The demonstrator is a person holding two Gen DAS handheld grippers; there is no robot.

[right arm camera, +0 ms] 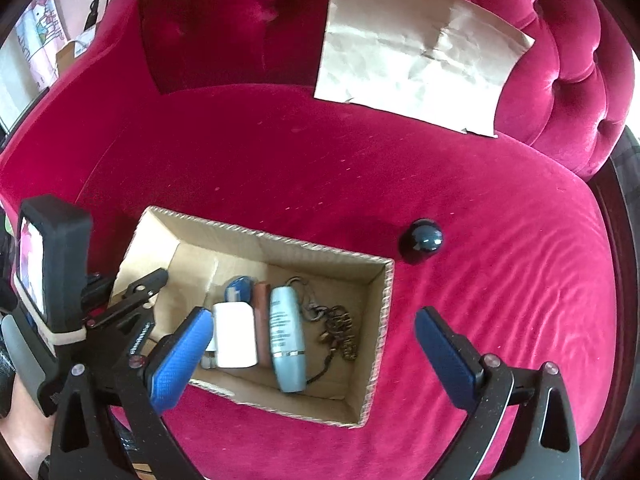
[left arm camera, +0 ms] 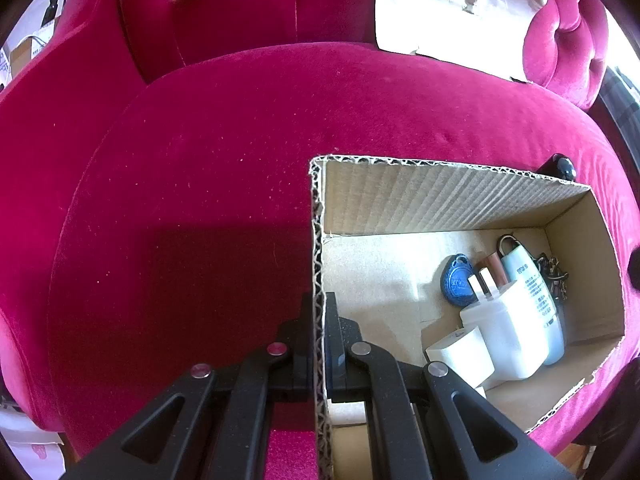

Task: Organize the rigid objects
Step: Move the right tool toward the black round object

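Mid-sort, with left gripper (left arm camera: 319, 344) clenched on the cardboard box (right arm camera: 384, 320) wall and right gripper (right arm camera: 314, 354) released, empty above the box; next, reaching past its far corner for the dark ball (right arm camera: 422, 240) left outside.

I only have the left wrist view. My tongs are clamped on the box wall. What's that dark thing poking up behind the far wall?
Observer: A dark glossy ball, on the cushion outside the box.
Operator: Where are the right tongs?
Observer: Right tongs hang over the box, wide open, nothing between them.
Operator: Anything by the bottle I can't make out?
Observer: A brass-coloured chain lies beside the bottle, on the ball's side.
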